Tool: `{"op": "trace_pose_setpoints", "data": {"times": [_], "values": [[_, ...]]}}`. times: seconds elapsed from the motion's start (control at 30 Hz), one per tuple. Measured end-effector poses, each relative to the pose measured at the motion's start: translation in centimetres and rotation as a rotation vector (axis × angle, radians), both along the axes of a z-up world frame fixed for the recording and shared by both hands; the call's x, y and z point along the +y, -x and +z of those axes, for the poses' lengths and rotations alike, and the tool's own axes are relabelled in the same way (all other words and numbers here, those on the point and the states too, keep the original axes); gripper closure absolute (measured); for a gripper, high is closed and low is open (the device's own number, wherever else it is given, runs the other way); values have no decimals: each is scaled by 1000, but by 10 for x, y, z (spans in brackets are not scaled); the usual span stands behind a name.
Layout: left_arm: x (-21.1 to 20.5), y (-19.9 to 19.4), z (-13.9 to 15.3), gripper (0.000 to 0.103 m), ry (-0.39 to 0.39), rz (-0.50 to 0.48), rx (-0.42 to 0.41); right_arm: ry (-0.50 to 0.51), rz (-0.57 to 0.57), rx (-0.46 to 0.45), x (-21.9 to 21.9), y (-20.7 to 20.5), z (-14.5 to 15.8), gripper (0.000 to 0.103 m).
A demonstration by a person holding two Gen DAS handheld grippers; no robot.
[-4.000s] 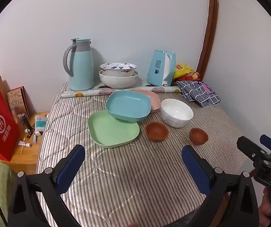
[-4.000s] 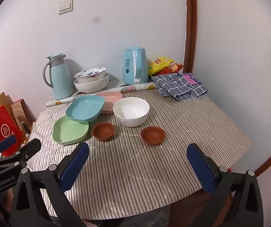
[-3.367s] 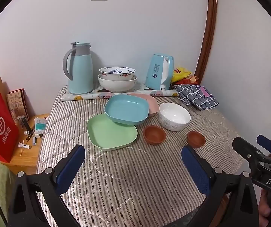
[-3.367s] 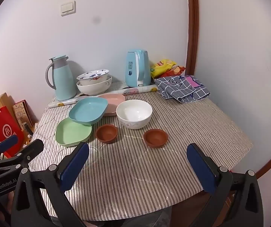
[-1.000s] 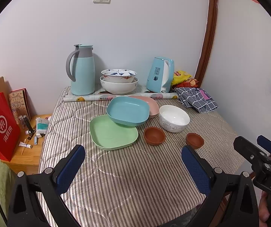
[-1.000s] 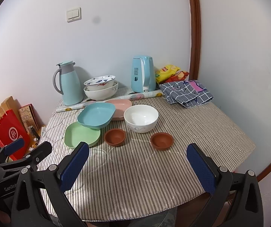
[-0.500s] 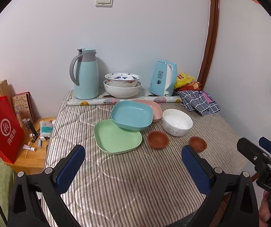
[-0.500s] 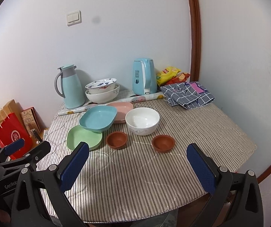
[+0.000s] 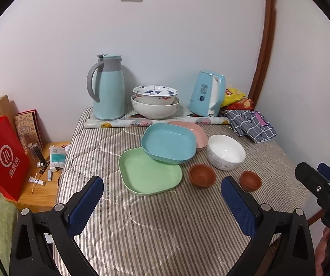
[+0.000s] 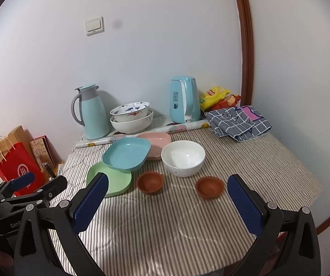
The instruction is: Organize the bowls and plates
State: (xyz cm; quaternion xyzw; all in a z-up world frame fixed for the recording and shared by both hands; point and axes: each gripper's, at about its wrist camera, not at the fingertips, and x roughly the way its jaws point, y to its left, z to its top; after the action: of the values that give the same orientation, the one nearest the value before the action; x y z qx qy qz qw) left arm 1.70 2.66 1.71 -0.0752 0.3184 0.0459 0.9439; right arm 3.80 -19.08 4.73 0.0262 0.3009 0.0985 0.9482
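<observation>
striped table: pink dish half hidden behind blue dish; both jaws wide.

I found both views evenly lit by soft, cool indoor light from above; shadows were faint. Pale sheen streaked the striped tablecloth at the near side. A small highlight sat inside the white bowl. Focus was sharp centrally. Fisheye bending curved the brown door frame on the right, and black vignetting filled the corners.
</observation>
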Motion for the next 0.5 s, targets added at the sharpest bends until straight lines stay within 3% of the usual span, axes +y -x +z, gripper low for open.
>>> {"op": "trace_pose_setpoints", "data": {"times": [0.33, 0.5], "values": [[25, -43, -4, 0, 11, 35, 61, 5, 90, 87, 24, -58, -14, 1], [30, -66, -7, 0, 9, 40, 90, 3, 89, 86, 33, -84, -20, 1]]}}
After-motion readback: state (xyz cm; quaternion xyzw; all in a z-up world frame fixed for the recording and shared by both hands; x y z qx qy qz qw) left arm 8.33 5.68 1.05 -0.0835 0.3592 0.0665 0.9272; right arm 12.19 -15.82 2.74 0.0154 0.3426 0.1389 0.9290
